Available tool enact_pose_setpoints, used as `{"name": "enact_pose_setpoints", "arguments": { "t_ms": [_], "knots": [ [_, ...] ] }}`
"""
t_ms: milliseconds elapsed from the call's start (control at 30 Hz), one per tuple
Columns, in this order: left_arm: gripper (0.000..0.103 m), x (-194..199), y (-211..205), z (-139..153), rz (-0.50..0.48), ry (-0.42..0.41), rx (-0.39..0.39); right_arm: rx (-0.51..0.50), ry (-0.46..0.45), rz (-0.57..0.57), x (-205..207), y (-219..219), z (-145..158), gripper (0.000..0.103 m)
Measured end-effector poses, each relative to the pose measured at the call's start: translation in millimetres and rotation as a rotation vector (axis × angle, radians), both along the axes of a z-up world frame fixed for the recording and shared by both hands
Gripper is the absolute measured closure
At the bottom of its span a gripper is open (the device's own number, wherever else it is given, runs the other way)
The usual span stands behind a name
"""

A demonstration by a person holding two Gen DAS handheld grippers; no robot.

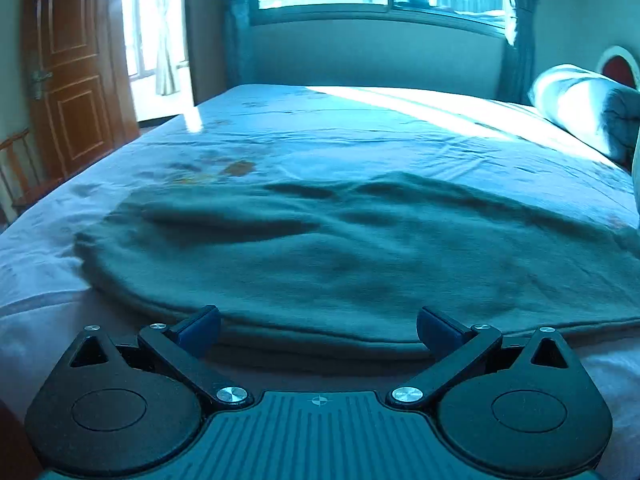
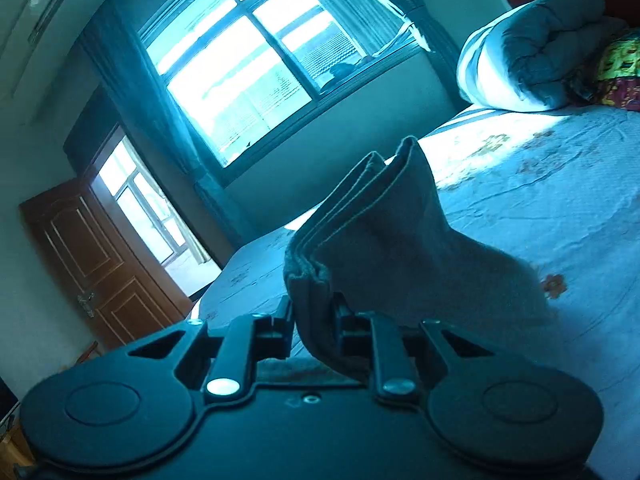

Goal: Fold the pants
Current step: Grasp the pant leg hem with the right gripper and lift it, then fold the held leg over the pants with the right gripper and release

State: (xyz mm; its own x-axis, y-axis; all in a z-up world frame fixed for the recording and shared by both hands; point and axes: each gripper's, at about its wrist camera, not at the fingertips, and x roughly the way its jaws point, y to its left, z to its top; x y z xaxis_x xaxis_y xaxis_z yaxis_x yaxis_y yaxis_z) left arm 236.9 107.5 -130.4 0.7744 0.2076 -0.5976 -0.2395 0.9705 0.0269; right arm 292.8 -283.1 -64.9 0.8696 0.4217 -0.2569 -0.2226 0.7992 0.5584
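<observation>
Dark grey-green pants [image 1: 340, 256] lie spread flat on the bed, with a folded edge running along the near side. My left gripper [image 1: 318, 330] is open and empty, its blue-padded fingers just at that near edge. My right gripper [image 2: 314, 316] is shut on a bunched, layered end of the pants [image 2: 384, 240] and holds it lifted above the bed; the cloth stands up between the fingers and trails down to the right onto the sheet.
The bed [image 1: 360, 128] has a pale blue flowered sheet. A rolled duvet [image 2: 528, 52] and a colourful pillow [image 2: 616, 68] lie at the headboard end. A window [image 2: 248, 68] is beyond the bed, a wooden door [image 1: 76, 76] to the left.
</observation>
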Motion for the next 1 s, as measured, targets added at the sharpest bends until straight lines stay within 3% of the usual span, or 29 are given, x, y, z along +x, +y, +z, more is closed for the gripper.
{"name": "enact_pose_setpoints", "arguments": {
  "t_ms": [67, 100, 133, 167, 200, 400, 467, 500, 533, 767, 800, 867, 900, 967, 1000],
  "knots": [
    [0.000, -9, 40, -3, 0.078, 0.000, -0.044, -0.033, 0.033, 0.104, 2, 56, -19, 0.082],
    [0.000, -12, 52, -5, 0.102, -0.001, -0.061, -0.071, 0.063, 0.213, 3, 88, -35, 0.060],
    [0.000, -15, 65, -9, 0.125, 0.003, -0.085, -0.126, 0.128, 0.311, 4, 112, -49, 0.046],
    [0.000, -17, 71, -11, 0.134, 0.004, -0.103, -0.151, 0.153, 0.328, -2, 125, -57, 0.056],
    [0.000, -20, 75, -14, 0.133, -0.004, -0.123, -0.132, 0.138, 0.321, -9, 125, -61, 0.079],
    [0.000, -15, 57, -24, 0.039, -0.065, -0.256, -0.084, 0.144, 0.134, -9, 72, -56, 0.075],
    [0.000, -5, 36, -22, -0.008, -0.068, -0.256, -0.086, 0.230, 0.112, 1, 59, -68, 0.074],
    [0.000, 2, 26, -22, -0.032, -0.069, -0.253, -0.114, 0.342, 0.135, 14, 62, -84, 0.073],
    [0.000, 8, 15, -21, -0.044, -0.067, -0.251, -0.116, 0.368, 0.155, 18, 60, -94, 0.077],
    [0.000, 44, -42, -18, -0.161, -0.029, -0.223, 0.029, 0.193, 0.004, 5, 7, -68, 0.071],
    [0.000, 48, -48, -21, -0.165, -0.014, -0.213, 0.031, 0.201, -0.016, 7, -1, -70, 0.071],
    [0.000, 58, -56, -30, -0.168, 0.042, -0.180, 0.012, 0.330, -0.046, 22, -16, -92, 0.071],
    [0.000, 57, -58, -32, -0.170, 0.065, -0.182, 0.005, 0.402, -0.017, 30, -22, -106, 0.079],
    [0.000, 41, -55, -25, -0.168, 0.060, -0.200, 0.050, 0.371, 0.006, 26, -35, -105, 0.079],
    [0.000, 28, -52, -22, -0.167, 0.051, -0.184, 0.057, 0.343, 0.002, 23, -41, -99, 0.068]
  ]
}}
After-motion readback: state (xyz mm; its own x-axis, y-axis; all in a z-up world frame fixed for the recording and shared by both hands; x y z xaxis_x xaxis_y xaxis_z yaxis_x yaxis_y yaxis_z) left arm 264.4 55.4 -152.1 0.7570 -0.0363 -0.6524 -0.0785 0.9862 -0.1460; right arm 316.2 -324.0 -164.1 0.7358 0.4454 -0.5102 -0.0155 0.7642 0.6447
